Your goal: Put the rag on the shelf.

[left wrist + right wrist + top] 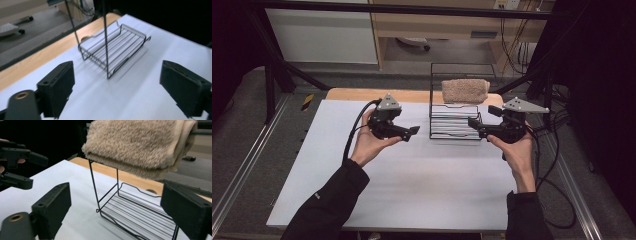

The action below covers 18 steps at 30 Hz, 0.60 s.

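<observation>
We are looking at a lab-style recording bay rather than a home. A white table (412,190) is sitting inside a black metal frame (272,65), with aluminium rails (242,170) running along the grey floor at lower left. Cables (512,45) are hanging at upper right beside a wooden desk (437,25), and dark curtains (607,100) are closing off the right side.

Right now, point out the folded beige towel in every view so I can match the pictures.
High view: the towel lies on the top tier of the black wire rack, at the table's far edge, right of centre.
Left gripper view: no towel in this frame; the rack's lower shelf sits upper centre.
Right gripper view: towel across the top, above the shelf.
Shared landmark: the wire rack.
</observation>
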Each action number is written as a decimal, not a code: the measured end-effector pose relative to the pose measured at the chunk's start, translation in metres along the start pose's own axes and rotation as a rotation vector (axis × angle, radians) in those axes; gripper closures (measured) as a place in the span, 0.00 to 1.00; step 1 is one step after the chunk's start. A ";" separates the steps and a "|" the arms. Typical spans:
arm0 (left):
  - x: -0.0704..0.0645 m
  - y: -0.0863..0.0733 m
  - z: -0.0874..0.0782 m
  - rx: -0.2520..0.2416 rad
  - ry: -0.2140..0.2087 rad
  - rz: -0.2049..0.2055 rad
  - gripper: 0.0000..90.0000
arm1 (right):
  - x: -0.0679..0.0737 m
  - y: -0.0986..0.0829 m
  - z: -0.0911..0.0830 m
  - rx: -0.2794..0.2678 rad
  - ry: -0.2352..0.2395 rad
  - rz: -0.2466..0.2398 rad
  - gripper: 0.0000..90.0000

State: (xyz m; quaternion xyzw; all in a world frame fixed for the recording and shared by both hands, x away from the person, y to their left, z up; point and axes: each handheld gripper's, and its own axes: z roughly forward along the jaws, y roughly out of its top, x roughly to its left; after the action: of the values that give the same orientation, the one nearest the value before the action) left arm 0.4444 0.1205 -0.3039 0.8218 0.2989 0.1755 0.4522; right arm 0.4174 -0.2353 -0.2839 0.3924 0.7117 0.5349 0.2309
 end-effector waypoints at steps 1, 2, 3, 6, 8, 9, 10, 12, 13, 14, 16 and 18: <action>0.001 -0.006 -0.002 0.007 0.010 0.000 0.11 | 0.001 -0.002 0.000 0.004 0.000 0.000 0.10; 0.001 -0.012 -0.005 0.014 0.020 0.001 0.11 | 0.002 -0.004 0.001 0.010 -0.001 0.000 0.09; 0.002 -0.017 -0.007 0.019 0.031 -0.002 0.10 | 0.003 -0.006 0.001 0.015 -0.001 -0.001 0.08; 0.003 -0.034 -0.015 0.026 0.047 -0.020 0.10 | 0.006 -0.012 0.001 0.024 0.011 0.003 0.06; 0.004 -0.046 -0.021 0.037 0.051 -0.028 0.09 | 0.007 -0.017 0.001 0.039 0.017 -0.001 0.04; 0.005 -0.051 -0.024 0.039 0.055 -0.033 0.08 | 0.008 -0.019 0.001 0.041 0.015 0.002 0.04; 0.006 -0.057 -0.027 0.042 0.059 -0.038 0.08 | 0.009 -0.022 0.001 0.041 0.022 0.006 0.04; 0.007 -0.069 -0.032 0.046 0.073 -0.049 0.08 | 0.010 -0.028 0.001 0.043 0.036 0.019 0.03; 0.009 -0.075 -0.035 0.049 0.078 -0.054 0.09 | 0.011 -0.031 0.001 0.050 0.038 0.024 0.03; 0.010 -0.081 -0.038 0.051 0.085 -0.064 0.09 | 0.011 -0.034 0.002 0.057 0.039 0.024 0.02; 0.013 -0.091 -0.044 0.052 0.097 -0.073 0.09 | 0.012 -0.042 0.003 0.068 0.042 0.033 0.02; 0.015 -0.102 -0.049 0.051 0.107 -0.084 0.09 | 0.012 -0.050 0.003 0.080 0.045 0.043 0.02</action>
State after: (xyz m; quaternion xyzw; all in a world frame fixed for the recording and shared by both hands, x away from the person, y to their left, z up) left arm 0.3949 0.2038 -0.3637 0.8094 0.3609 0.1924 0.4215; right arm 0.3973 -0.2294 -0.3309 0.4045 0.7290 0.5196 0.1871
